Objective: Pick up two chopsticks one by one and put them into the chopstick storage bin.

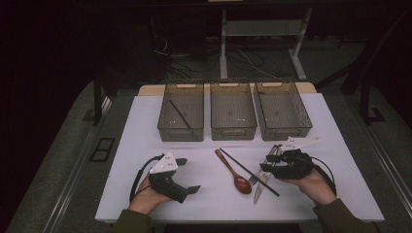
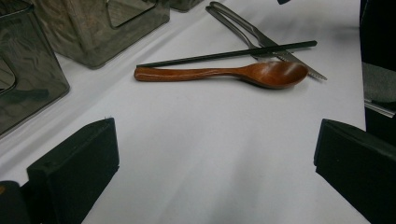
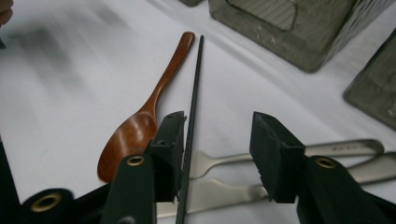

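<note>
A brown wooden spoon [image 1: 234,171] [image 2: 224,72] [image 3: 140,121] lies mid-table on the white top. A black chopstick [image 1: 245,170] [image 2: 224,53] [image 3: 195,88] lies beside it, crossing a steel fork [image 1: 253,180] [image 3: 345,148] and knife [image 1: 260,190] [image 3: 219,193]. My right gripper [image 1: 266,164] [image 3: 219,121] hangs low over these, jaws apart. The chopstick runs along the inner face of one pad, and the other pad stands clear of it. My left gripper [image 1: 189,174] [image 2: 217,140] rests at the table's left with its jaws wide and nothing between them.
Three translucent grey bins [image 1: 180,130] [image 1: 233,131] [image 1: 284,131] stand in a row at the back. The left one holds another black chopstick [image 1: 179,112]. The table's front edge runs just below both hands.
</note>
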`<state>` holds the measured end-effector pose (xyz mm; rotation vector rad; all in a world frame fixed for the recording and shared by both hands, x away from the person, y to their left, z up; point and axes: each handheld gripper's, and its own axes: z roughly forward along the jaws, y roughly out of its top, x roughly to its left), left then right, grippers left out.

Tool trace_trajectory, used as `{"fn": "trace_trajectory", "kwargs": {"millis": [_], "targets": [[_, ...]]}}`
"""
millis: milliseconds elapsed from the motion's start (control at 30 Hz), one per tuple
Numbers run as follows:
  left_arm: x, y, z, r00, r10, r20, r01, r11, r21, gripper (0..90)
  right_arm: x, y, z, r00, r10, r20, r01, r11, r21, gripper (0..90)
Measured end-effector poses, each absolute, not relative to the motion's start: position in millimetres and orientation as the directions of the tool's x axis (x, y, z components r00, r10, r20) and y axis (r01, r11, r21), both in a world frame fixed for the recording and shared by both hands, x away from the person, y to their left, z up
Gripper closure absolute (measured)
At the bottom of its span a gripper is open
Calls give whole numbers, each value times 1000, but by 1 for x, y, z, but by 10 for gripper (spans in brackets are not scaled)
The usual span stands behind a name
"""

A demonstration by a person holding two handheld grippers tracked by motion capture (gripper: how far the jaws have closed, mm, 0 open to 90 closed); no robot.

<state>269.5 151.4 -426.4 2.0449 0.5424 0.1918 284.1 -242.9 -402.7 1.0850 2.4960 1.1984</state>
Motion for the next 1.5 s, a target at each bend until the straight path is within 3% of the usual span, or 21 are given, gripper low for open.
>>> {"fn": "trace_trajectory", "kwargs": {"millis": [500, 1500], "targets": [[269, 151, -427, 889, 450, -80, 295, -431, 853, 0, 254, -244, -425, -741, 658, 133, 556, 492, 670, 685], [269, 150, -426, 891, 448, -78, 294, -436, 851, 0, 265, -220, -444, -750, 656, 87, 538, 529, 656, 846]]}}
